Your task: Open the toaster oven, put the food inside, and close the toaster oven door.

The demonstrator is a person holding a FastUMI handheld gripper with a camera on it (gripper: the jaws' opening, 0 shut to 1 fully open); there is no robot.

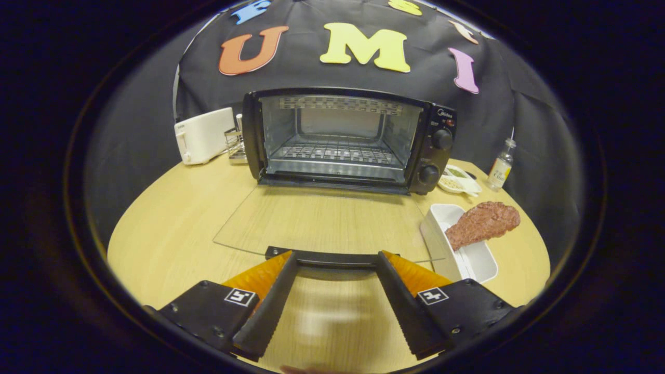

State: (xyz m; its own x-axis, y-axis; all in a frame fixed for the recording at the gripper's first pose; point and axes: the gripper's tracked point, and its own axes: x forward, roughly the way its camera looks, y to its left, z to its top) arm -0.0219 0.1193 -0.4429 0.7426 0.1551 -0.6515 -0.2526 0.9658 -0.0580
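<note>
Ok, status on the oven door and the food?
Gripper open, fingertips at the door handle. Door fully down, rack bare. Meat on white tray, right of door.

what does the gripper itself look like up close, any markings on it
The gripper has two long, wedge-shaped fingers that spread apart toward the toaster oven's door handle. Their inner faces are ribbed. Each finger sits on a dark, angular base block fastened with small screws, and each block carries a square black-and-white tracking marker. No cables are visible.
</note>
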